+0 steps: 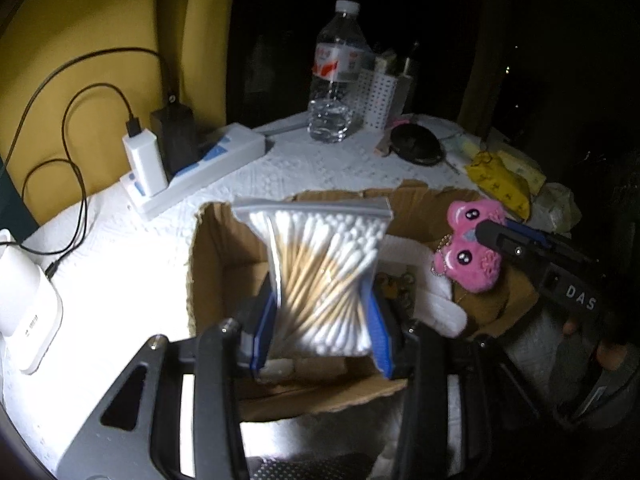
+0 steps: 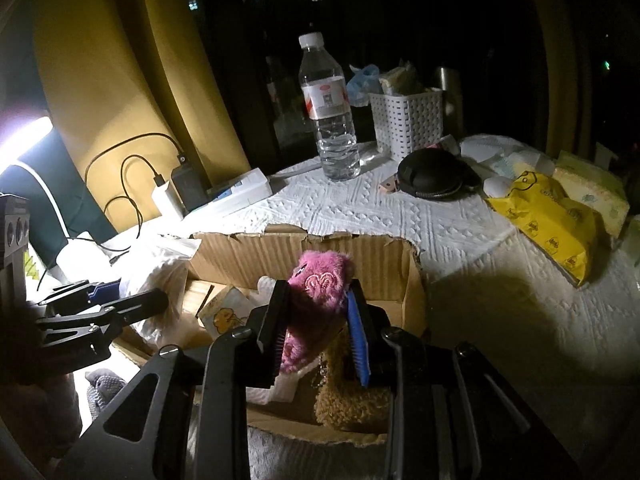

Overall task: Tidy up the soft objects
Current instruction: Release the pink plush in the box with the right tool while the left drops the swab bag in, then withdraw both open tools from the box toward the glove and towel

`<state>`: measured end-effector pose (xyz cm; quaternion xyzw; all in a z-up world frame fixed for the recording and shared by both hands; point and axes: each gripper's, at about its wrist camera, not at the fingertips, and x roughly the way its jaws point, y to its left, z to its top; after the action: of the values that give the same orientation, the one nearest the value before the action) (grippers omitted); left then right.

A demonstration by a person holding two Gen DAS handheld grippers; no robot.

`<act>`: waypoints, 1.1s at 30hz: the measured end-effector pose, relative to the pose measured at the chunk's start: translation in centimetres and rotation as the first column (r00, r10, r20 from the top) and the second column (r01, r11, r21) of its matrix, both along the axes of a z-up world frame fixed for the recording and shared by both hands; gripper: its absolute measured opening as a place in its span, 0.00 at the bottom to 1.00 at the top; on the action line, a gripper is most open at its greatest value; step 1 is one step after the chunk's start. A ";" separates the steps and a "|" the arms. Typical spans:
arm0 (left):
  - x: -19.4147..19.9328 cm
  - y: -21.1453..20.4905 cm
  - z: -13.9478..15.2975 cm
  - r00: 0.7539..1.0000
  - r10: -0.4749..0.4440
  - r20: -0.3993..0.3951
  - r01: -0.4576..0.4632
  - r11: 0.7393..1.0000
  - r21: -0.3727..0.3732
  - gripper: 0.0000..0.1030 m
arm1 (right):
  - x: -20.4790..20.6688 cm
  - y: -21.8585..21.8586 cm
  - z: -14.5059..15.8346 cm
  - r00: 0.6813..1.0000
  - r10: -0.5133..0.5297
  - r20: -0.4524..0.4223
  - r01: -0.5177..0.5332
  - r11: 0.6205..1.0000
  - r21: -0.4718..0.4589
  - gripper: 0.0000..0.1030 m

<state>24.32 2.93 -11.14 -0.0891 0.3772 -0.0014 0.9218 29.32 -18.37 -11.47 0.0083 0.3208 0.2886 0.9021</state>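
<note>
Both grippers loaded up over the cardboard box (image 2: 404,264)

The left gripper (image 1: 320,320) is pinching a zip bag of cotton swabs (image 1: 324,272) above the box's near left part, and the right gripper (image 2: 316,328) is clamped on a pink plush toy (image 2: 316,300) over its right side. Inside there's white soft stuff, a tan fuzzy thing (image 2: 348,396) and a small printed packet. Farther back a water bottle (image 2: 330,112) stands left of a white basket (image 2: 406,124) stuffed with packets.

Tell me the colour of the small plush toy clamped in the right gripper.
Pink small plush toy, with dark eyes; its face shows best in the left wrist view.

Black gripper frames with silver screws, blue-padded fingers (image 1: 380,328) (one body lettered "DAS").
</note>
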 end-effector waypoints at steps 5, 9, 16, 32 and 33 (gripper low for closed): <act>-0.2 0.0 0.4 1.000 0.006 0.017 -0.007 1.000 0.003 0.56 | -0.2 0.1 0.1 1.000 0.002 0.003 -0.002 1.000 -0.002 0.31; -0.8 0.2 1.0 0.999 0.016 0.033 -0.016 1.000 -0.001 0.63 | -0.8 0.1 0.6 1.000 -0.002 0.011 0.002 1.000 -0.006 0.32; -2.8 0.3 2.1 0.998 0.020 0.061 -0.020 1.000 -0.002 0.63 | -2.8 0.2 1.7 1.000 0.000 0.031 0.000 1.000 -0.006 0.32; -8.6 0.4 4.2 0.994 0.018 0.112 -0.016 1.000 -0.017 0.64 | -8.9 1.2 3.9 0.998 0.021 0.067 -0.020 1.000 -0.013 0.36; -9.0 0.4 4.2 0.993 0.018 0.114 -0.016 1.000 -0.019 0.64 | -9.3 1.2 4.0 0.997 0.023 0.068 -0.023 1.000 -0.013 0.38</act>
<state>15.33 3.36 -6.91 -0.1004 0.3233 -0.0020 0.9409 19.98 -17.13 -7.45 -0.0110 0.2917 0.2970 0.9092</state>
